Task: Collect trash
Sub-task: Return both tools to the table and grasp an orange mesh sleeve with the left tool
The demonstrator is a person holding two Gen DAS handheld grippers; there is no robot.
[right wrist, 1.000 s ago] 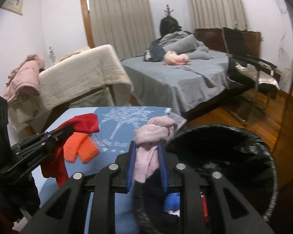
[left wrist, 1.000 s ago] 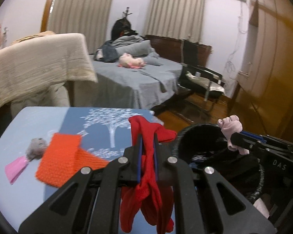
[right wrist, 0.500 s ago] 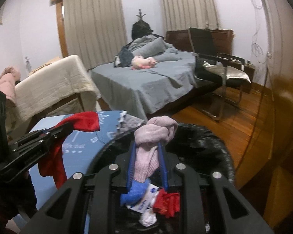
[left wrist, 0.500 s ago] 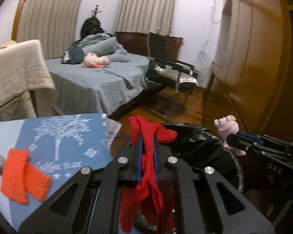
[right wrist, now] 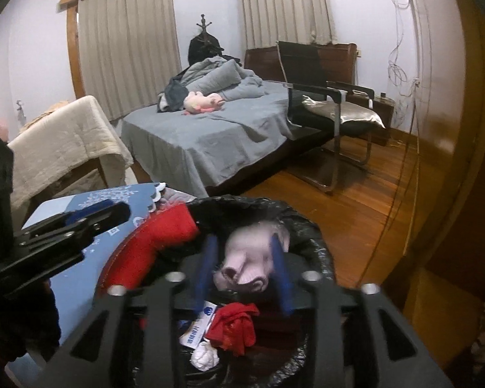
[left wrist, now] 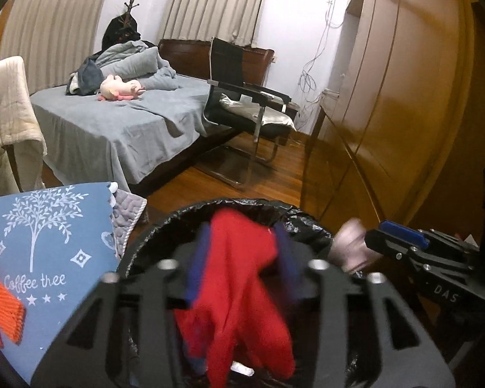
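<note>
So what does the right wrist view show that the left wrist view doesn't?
Only the right wrist view looks down into the bin: a crumpled white wad, a printed packet and a small red cloth lie inside. Only the left wrist view shows the orange knit piece left on the blue cloth. Both show the black-lined bin, the red cloth between the opening left jaws, and the pink cloth between the opening right jaws.

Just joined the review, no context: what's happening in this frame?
A person is dumping trash with two handheld tongs over a black-lined bin. The left tongs are opening with a red cloth between them; the right tongs are opening around a pink cloth. Both cloths hang over the bin. An orange knit piece remains on the blue table.
</note>
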